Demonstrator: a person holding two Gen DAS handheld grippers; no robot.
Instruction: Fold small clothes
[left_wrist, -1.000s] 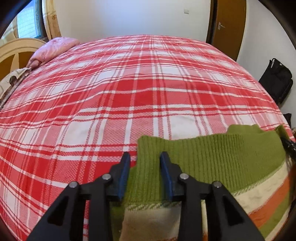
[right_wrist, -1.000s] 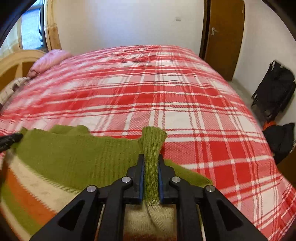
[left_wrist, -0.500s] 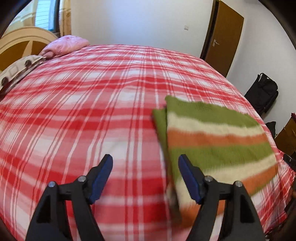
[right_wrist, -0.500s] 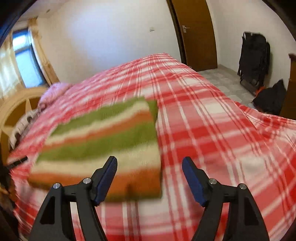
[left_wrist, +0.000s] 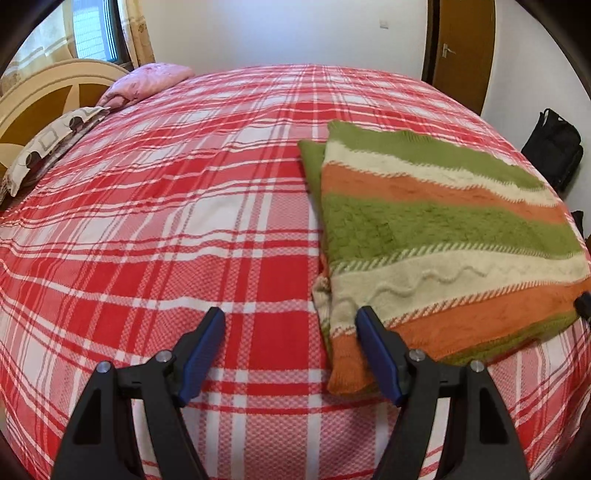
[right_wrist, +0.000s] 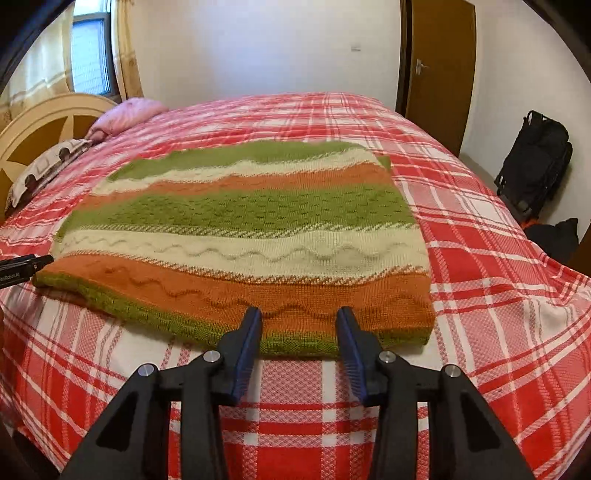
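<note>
A knitted sweater with green, cream and orange stripes (right_wrist: 240, 236) lies folded flat into a rectangle on the red plaid bed (right_wrist: 480, 258). In the left wrist view it lies to the right (left_wrist: 436, 229). My left gripper (left_wrist: 290, 319) is open and empty, above the bedspread beside the sweater's left edge. My right gripper (right_wrist: 299, 317) is open and empty, just above the sweater's near edge. The left gripper's tip also shows at the left edge of the right wrist view (right_wrist: 22, 264).
A pink pillow (right_wrist: 125, 116) and a patterned pillow (right_wrist: 44, 166) lie by the wooden headboard (right_wrist: 40, 125) at the far left. A brown door (right_wrist: 439, 74) and black bags (right_wrist: 535, 166) stand on the floor to the right of the bed.
Both grippers let go of the green sweater edge, opened and drew back. The sweater now lies folded flat, striped side up.
</note>
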